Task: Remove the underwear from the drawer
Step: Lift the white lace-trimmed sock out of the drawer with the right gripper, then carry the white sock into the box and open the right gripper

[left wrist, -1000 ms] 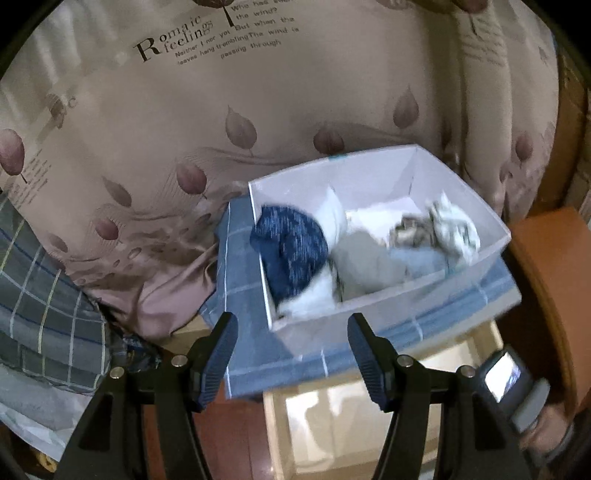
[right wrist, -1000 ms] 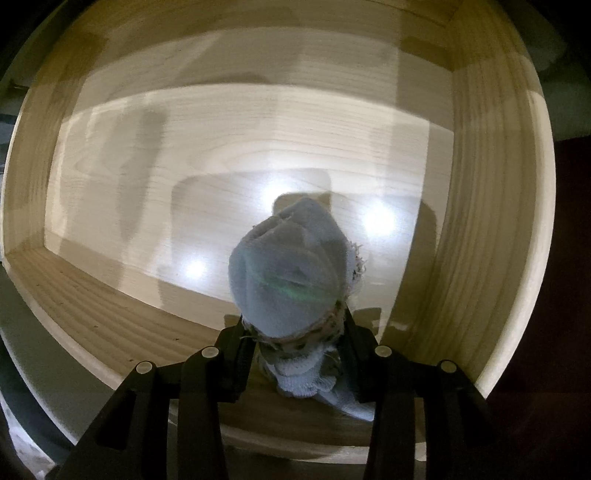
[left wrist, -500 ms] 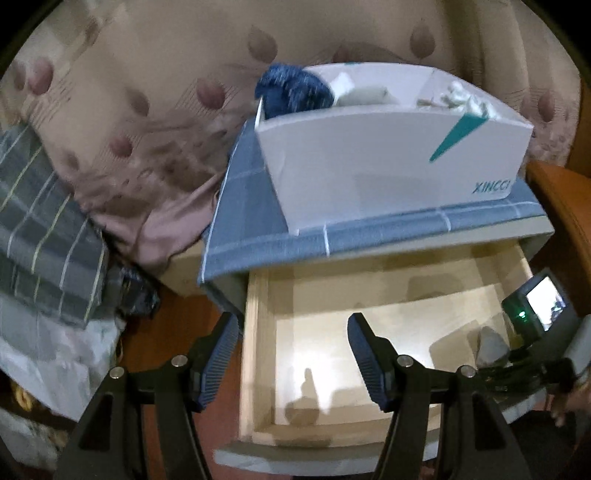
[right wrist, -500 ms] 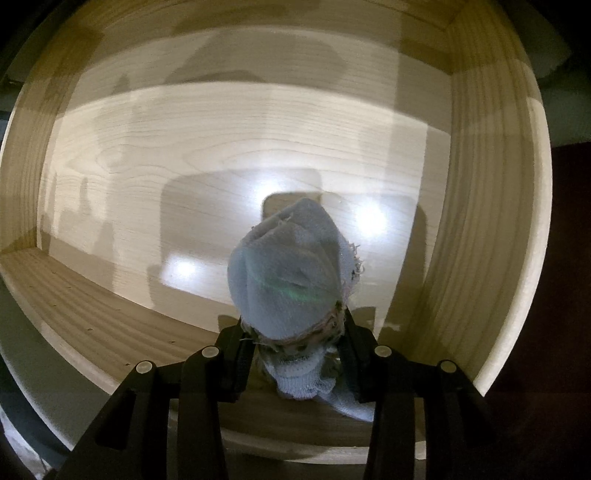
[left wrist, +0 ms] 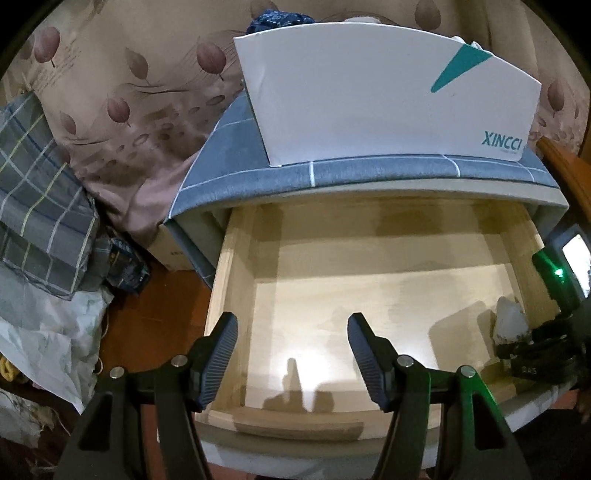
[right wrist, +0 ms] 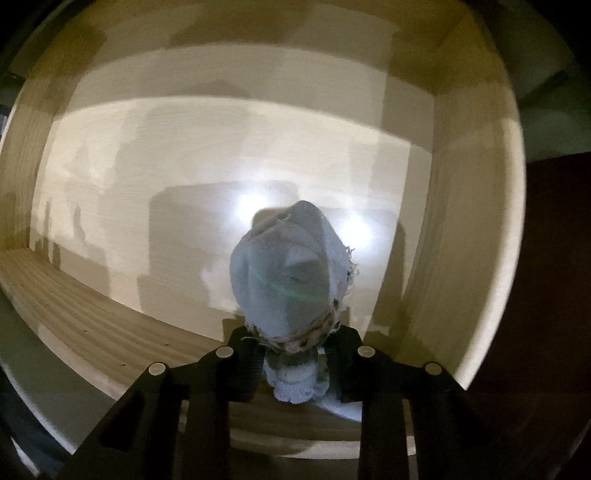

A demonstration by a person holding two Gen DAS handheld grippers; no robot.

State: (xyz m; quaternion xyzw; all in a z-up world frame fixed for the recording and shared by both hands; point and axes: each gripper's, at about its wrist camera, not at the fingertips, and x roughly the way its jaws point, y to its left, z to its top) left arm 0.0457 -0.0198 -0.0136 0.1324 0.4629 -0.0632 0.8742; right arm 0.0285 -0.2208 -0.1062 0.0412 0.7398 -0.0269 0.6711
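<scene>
I am seeing only the tops of the clothes [left wrist: 275,19] over the white box [left wrist: 384,107] wall. The right gripper [left wrist: 532,341] is being cut off by the frame edge at the drawer [left wrist: 236,295]'s right side. Its closed jaws are hiding the pale underwear [right wrist: 286,280]'s lower part.

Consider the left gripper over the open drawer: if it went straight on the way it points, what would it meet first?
Most likely the bare wooden bottom of the drawer. The left gripper is open and empty, angled down into it, with nothing between; depth is hard to judge.
</scene>
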